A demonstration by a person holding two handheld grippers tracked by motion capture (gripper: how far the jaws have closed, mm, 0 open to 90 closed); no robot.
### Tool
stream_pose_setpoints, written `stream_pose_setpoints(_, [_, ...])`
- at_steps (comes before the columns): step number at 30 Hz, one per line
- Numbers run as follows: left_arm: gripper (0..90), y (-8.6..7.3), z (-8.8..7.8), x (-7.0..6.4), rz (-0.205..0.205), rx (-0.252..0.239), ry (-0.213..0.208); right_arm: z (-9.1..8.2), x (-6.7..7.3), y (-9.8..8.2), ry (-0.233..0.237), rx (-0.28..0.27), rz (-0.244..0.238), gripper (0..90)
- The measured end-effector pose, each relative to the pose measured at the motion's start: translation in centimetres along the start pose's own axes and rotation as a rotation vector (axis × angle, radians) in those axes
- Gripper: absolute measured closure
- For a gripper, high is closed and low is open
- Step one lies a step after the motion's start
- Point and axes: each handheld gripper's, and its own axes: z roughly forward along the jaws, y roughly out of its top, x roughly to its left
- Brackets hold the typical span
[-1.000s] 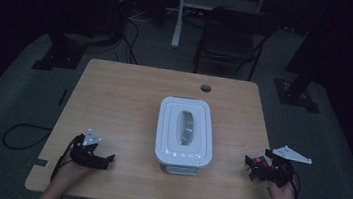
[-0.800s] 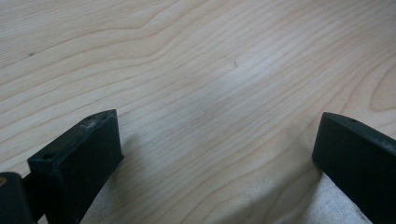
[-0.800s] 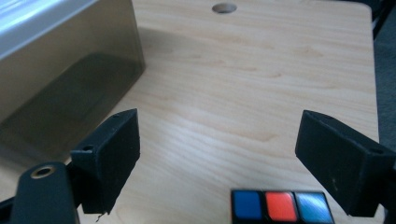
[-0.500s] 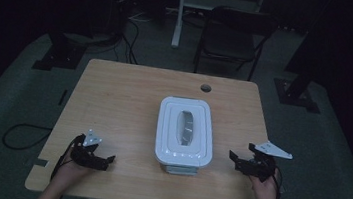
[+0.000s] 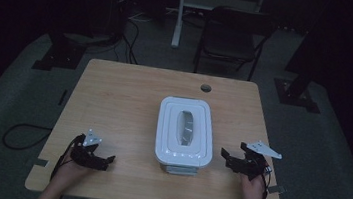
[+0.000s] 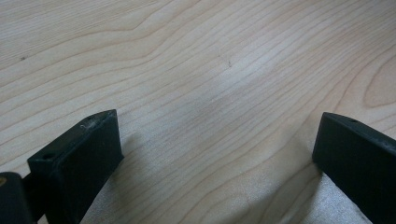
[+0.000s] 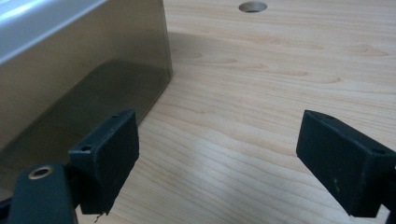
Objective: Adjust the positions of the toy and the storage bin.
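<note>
A white lidded box (image 5: 167,128) with a clear window in its lid stands in the middle of the wooden table (image 5: 123,103). My left gripper (image 5: 106,162) rests near the front left edge, open, with bare wood between its jaws (image 6: 219,135). To the right of the box, my right gripper (image 5: 226,158) points at it, a short way off. Its jaws have just closed a little but stand open, with nothing between them (image 7: 219,135). The box's side wall (image 7: 79,70) is close on the left in the right gripper view.
A round cable hole (image 5: 206,88) sits in the table behind the box, also seen as the hole (image 7: 252,6) ahead of the right gripper. A dark chair (image 5: 232,35) stands beyond the far edge. A cable (image 5: 19,134) lies on the floor at the left.
My right gripper has moved left from the table's right edge toward the box. The left gripper and the box have stayed put.
</note>
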Motion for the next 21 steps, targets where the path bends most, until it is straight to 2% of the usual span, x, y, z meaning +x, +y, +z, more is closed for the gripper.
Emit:
stream_pose_setpoints(3, [2.0,0.0,0.0,0.0,0.0,0.0,0.0,0.4,0.4,-0.1,-0.01,0.017,-0.02,13.2])
stream_pose_setpoints(6, [2.0,0.0,0.0,0.0,0.001,0.0,-0.001,1.0,0.7,-0.4,0.004,0.031,-0.022,13.2])
stream_pose_setpoints(15, [2.1,0.0,0.0,0.0,0.014,0.0,-0.014,3.1,1.5,-1.8,0.018,0.118,-0.063,13.3])
stream_pose_setpoints(21, [2.1,0.0,0.0,0.1,0.017,0.0,-0.017,4.3,1.8,-2.6,0.007,0.167,-0.093,13.3])
